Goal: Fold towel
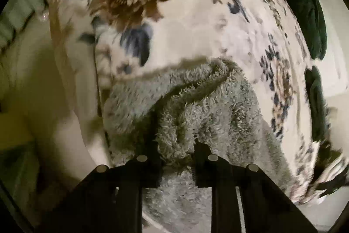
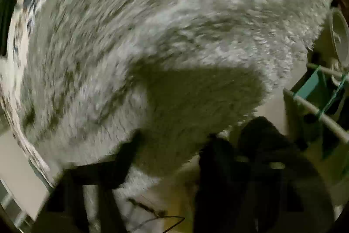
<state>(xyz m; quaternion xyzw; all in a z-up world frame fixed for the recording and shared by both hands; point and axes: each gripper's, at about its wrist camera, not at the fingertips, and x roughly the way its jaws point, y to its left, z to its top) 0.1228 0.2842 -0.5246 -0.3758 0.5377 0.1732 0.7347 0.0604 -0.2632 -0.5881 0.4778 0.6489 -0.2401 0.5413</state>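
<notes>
A fluffy grey-green towel [image 1: 196, 106] lies bunched on a floral-printed cloth [image 1: 185, 14] in the left wrist view. My left gripper [image 1: 176, 152] is shut on a bunched fold of it, with pile bulging up between the two black fingers. The same towel [image 2: 174, 25] fills most of the right wrist view, blurred by motion. One shaded fold hangs down between the fingers of my right gripper [image 2: 170, 154], which stand close on either side and look shut on it. A strip of the floral cloth [image 2: 21, 21] shows at the far left there.
Dark green shapes [image 1: 305, 3] sit beyond the floral cloth's right edge. In the right wrist view, a white rack with green ties [image 2: 316, 110] stands on the right, a dark blurred object [image 2: 261, 145] lies below the towel, and pale floor shows lower left.
</notes>
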